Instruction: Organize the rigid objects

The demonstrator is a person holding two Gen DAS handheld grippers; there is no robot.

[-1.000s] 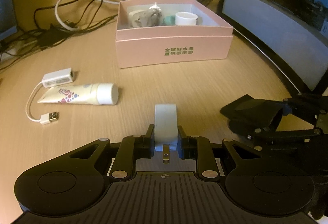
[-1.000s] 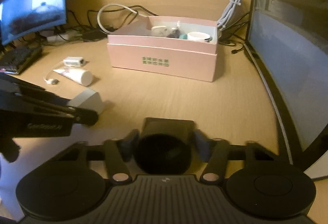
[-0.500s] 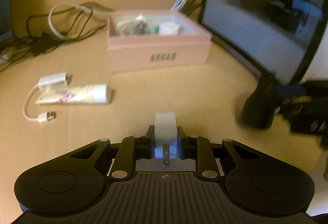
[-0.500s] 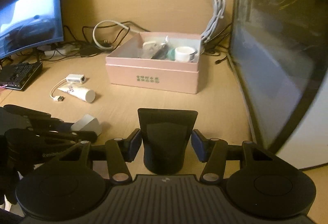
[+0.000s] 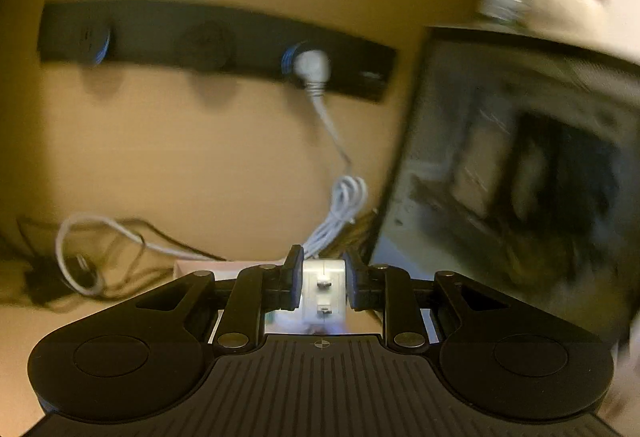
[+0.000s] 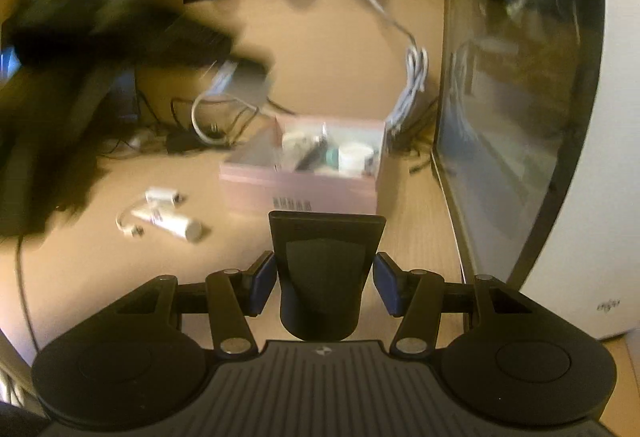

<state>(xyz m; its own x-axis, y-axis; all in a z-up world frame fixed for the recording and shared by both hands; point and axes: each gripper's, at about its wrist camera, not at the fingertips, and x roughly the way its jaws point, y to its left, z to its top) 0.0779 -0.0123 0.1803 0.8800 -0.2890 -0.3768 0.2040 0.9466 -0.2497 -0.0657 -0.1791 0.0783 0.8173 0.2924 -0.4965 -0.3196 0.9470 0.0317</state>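
The white plug adapter sat clamped between the fingers of the left gripper, prongs toward the camera, lifted well above the surface; in the right wrist view it appeared as a blurred grey block at about 10 o'clock from the pink box. The black nozzle-shaped part stood between the fingers of the right gripper, which had closed around it, though whether the blue pads touched its sides could not be told.

The step in hand looked like the carry: both pieces were up and headed for the box, which already held a white cap, a teal item and other small things. Next, the left gripper would need to come down over the box's open top, find a free patch and let go before the right followed.

A tube and a white USB dongle lay on the surface at 8 o'clock from the box, yet to be collected.
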